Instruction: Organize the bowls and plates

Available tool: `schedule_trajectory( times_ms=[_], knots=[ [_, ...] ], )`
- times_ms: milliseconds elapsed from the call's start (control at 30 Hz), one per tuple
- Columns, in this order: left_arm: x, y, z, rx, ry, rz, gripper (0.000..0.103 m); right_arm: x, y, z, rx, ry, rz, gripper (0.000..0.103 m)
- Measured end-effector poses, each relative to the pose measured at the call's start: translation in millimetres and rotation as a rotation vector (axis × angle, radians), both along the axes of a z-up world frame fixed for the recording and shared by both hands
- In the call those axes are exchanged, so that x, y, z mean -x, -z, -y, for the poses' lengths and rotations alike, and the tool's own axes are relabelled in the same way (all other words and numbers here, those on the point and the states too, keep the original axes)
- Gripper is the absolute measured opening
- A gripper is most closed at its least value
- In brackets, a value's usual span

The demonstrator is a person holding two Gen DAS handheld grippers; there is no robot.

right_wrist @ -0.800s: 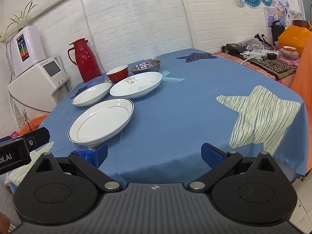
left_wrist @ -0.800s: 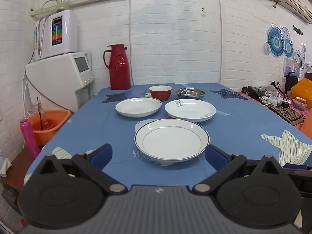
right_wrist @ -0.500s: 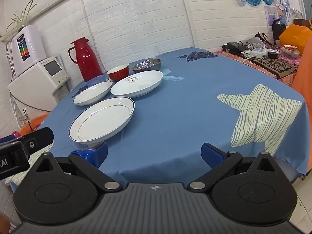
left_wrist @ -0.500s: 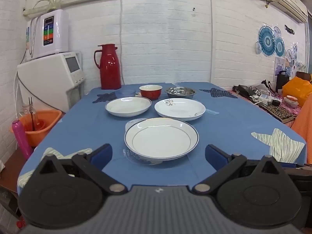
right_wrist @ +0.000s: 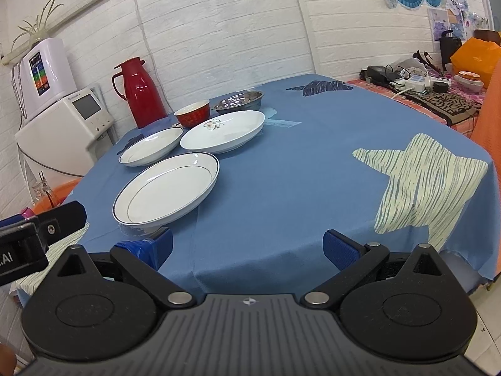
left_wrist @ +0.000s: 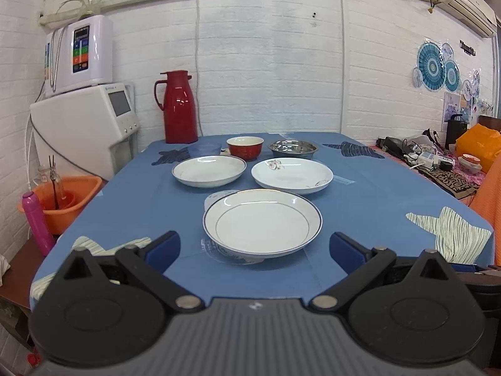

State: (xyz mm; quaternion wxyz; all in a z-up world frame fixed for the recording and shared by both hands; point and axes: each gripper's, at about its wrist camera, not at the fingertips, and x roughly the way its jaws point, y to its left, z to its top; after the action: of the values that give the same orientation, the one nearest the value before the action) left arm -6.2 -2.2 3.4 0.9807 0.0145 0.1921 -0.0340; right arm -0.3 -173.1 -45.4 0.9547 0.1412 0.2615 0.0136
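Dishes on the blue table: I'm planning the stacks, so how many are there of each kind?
White plates: 3
Red bowl: 1
Steel bowl: 1
Clear blue bowl: 1
Total: 6

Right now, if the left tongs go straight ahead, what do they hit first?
Probably the blue-rimmed plate: it sits centred ahead of the open left tongs, nothing between. Height above the tablecloth is unclear.

A blue-rimmed white plate (left_wrist: 262,221) lies nearest on the table, upright and empty; behind it sit a plain white plate (left_wrist: 209,170) at left and a flower-printed one (left_wrist: 291,175) at right, then a red bowl (left_wrist: 245,148), a steel bowl (left_wrist: 292,148) and a translucent blue bowl (left_wrist: 204,150)
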Motion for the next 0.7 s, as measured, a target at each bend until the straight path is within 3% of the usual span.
schedule_trajectory(
  times_ms=[700],
  knots=[
    [-3.0, 2.0, -2.0, 0.013, 0.009, -0.005, 0.101, -2.0, 3.1, -1.9, -0.006, -0.011, -0.011, 0.090]
  ],
)
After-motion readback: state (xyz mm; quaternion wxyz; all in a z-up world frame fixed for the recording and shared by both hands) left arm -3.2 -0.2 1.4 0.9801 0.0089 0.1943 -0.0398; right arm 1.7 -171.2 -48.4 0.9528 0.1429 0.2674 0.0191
